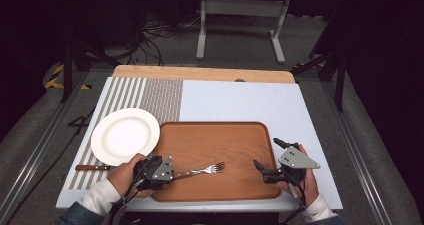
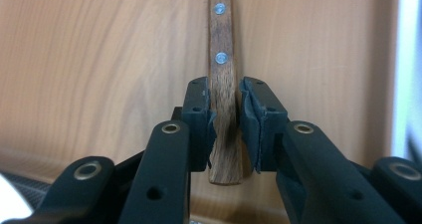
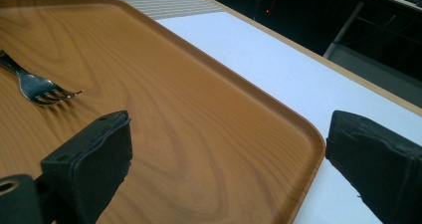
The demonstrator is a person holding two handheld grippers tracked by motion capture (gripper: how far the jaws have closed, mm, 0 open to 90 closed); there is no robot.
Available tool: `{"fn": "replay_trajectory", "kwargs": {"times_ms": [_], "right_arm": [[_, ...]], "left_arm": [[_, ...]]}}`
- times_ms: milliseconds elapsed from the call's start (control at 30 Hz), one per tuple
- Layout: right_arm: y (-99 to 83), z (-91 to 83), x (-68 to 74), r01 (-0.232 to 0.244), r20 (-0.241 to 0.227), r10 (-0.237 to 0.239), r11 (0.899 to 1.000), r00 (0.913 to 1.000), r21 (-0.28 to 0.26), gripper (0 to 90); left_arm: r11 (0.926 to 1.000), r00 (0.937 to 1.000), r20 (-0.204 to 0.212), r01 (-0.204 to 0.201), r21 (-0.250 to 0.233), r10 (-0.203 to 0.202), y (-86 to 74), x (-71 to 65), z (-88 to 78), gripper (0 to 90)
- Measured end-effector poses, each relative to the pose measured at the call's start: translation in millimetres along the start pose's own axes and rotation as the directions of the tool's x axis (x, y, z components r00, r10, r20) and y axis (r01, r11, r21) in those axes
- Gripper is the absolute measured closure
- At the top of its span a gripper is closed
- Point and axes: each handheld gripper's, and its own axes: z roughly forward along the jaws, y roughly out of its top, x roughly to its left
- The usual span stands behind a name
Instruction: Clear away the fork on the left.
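A fork (image 1: 206, 170) with a riveted wooden handle (image 2: 221, 45) lies across the near left part of the wooden tray (image 1: 215, 135). Its metal tines (image 3: 40, 90) point right, low over the tray floor. My left gripper (image 1: 172, 175) is shut on the end of that handle, with both pads pressed to its sides in the left gripper view (image 2: 226, 104). My right gripper (image 1: 266, 153) stands open at the tray's near right corner. Its jaws straddle the tray rim (image 3: 308, 134), one over the wood and one over the white mat, and nothing is between them (image 3: 229, 139).
A white plate (image 1: 126, 135) rests on a striped placemat (image 1: 150, 97) left of the tray. A wooden-handled knife (image 1: 92, 168) lies just below the plate. A white mat (image 1: 250, 102) covers the table behind the tray. Desk legs and cables stand on the floor beyond.
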Motion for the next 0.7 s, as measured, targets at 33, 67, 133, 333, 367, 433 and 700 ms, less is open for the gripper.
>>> {"fn": "replay_trajectory", "kwargs": {"times_ms": [33, 67, 133, 333, 367, 433, 700], "right_arm": [[0.0, 0.0, 0.0, 0.000, 0.000, 0.000, 1.000, 1.0000, 0.000, 5.5], [0.0, 0.0, 0.1, 0.001, 0.000, -0.001, 1.000, 1.0000, 0.000, 5.5], [0.2, -0.5, 0.0, -0.002, 0.001, 0.002, 1.000, 1.0000, -0.004, 5.5], [1.7, -1.4, -0.4, -0.004, 0.013, 0.004, 1.000, 0.9999, -0.009, 5.5], [1.7, -1.2, -1.0, -0.010, 0.017, 0.010, 1.000, 0.9998, -0.010, 5.5], [1.8, -1.0, -1.2, -0.011, 0.020, 0.011, 1.000, 0.9997, -0.010, 5.5], [4.6, 4.1, 1.8, -0.008, 0.032, 0.008, 1.000, 0.9994, 0.007, 5.6]], "left_arm": [[0.9999, 1.0000, -0.005, 0.003, -0.015, -0.003, -1.1, -0.2, -1.2, 74.4], [0.9992, 1.0000, 0.003, 0.009, -0.038, -0.009, -2.7, 0.3, -2.8, 75.3], [0.9976, 1.0000, 0.000, 0.009, -0.068, -0.009, -4.3, 0.7, -5.2, 84.0], [0.9859, 0.9998, 0.001, -0.017, -0.166, 0.018, 1.1, 3.9, -2.9, 89.3], [0.9861, 0.9997, 0.000, -0.026, -0.164, 0.026, 3.4, 3.3, -1.5, 89.7], [0.9826, 0.9983, -0.013, -0.058, -0.176, 0.056, 11.0, 4.1, 1.9, 89.9], [0.9665, 0.9873, 0.023, -0.149, -0.209, 0.157, 39.8, 10.1, 20.0, 90.0]]}}
